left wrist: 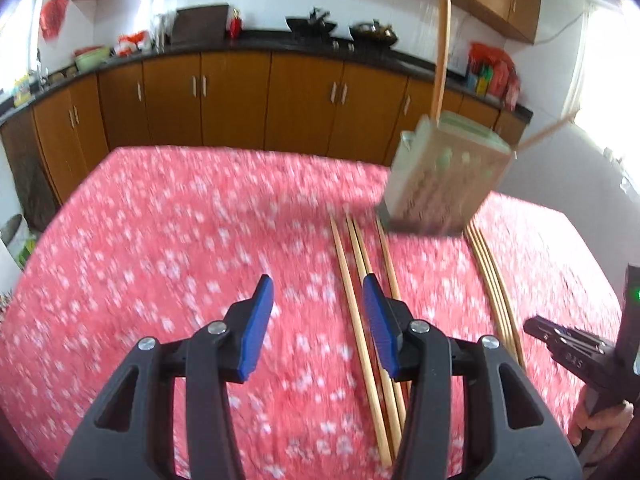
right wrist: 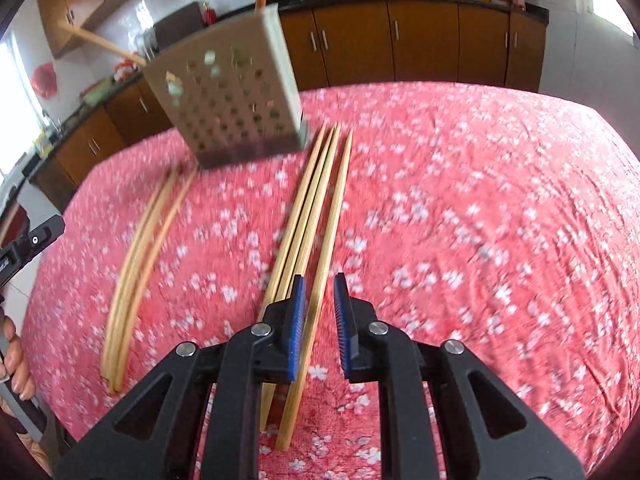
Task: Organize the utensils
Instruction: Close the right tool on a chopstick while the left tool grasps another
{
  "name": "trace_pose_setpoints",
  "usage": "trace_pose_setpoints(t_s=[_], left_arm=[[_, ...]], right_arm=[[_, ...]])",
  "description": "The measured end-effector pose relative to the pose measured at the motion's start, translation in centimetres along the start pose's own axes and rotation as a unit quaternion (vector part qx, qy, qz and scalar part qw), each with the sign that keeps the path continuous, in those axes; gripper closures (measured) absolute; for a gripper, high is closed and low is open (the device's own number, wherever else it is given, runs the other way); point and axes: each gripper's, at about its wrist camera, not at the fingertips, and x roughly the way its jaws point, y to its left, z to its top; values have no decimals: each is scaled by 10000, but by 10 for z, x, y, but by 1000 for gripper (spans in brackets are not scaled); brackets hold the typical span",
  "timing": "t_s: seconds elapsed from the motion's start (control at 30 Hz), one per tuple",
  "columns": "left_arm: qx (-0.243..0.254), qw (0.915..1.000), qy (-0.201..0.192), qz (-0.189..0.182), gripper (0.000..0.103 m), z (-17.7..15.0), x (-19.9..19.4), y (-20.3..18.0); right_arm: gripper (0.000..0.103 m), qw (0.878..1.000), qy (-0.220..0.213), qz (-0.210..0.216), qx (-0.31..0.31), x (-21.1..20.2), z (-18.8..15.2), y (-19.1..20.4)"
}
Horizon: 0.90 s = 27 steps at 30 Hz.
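Note:
A beige perforated utensil holder (left wrist: pixel 442 176) stands on the red floral table, with two wooden sticks (left wrist: pixel 442 60) poking out of it; it also shows in the right wrist view (right wrist: pixel 230 92). Two groups of wooden chopsticks lie on the cloth. My left gripper (left wrist: pixel 318 308) is open and empty, hovering over the left group (left wrist: pixel 360 320). My right gripper (right wrist: pixel 318 312) is open, low over the right group (right wrist: pixel 316 208), with one chopstick (right wrist: pixel 320 292) lying between its fingers. The other group (right wrist: pixel 136 256) lies to its left.
The table has a red floral cloth (left wrist: pixel 160 240) and its far edge faces brown kitchen cabinets (left wrist: pixel 240 96) under a dark counter. The right gripper's body and a hand (left wrist: pixel 592 360) show at the right edge of the left wrist view.

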Motion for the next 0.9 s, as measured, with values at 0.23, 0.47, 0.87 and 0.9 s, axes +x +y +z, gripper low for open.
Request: trace_pose_setpoints(t_s=[0.23,0.47,0.87,0.9], left_arm=[[96,9988,423,-237,68,-24,19,-13],[310,9962,774,-250,79,-36,38,-32],[451,9954,823,170,94,-42,52,-35],[430,9956,814,195,94,-40,53,-32]], right_arm=[[95,9991,2,-411,48,12,1,-11],[95,9989,-60,-440,132,11,-2,-27],[95,9991,-116,-398,35,6,-9,-25],[95,9991,-123,-414,10,7,-10,-23]])
